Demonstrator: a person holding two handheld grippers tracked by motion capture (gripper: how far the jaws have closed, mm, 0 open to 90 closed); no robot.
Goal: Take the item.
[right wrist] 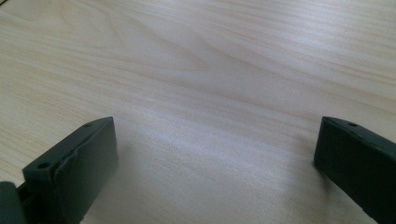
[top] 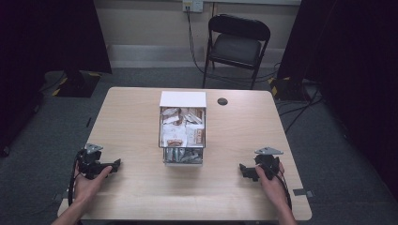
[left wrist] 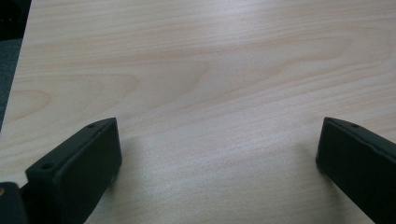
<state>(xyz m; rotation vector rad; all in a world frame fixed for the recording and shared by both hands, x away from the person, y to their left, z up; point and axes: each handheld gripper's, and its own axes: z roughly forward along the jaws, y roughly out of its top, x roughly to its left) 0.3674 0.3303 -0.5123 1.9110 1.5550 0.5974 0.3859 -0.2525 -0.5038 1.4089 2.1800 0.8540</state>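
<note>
Sitting mid-table [top: 131, 117], a white 2-tier drawer box [top: 183, 99] has both drawers pulled toward the person, packed with snack packets [top: 182, 127]: light, crinkly, probably slippery, best pinched by an edge. Left gripper [top: 114, 163] and right gripper [top: 242, 167] rest well apart, jaws spread, empty.

The tabletop [left wrist: 210, 70] is pale wood-grain laminate, smooth with a soft sheen. The left gripper [left wrist: 217, 163] and right gripper [right wrist: 215, 163] have matt black plastic fingers [left wrist: 79, 168]. The wire basket [top: 183, 157] looks like shiny metal, holding glossy wrapped packets [top: 180, 129].
</note>
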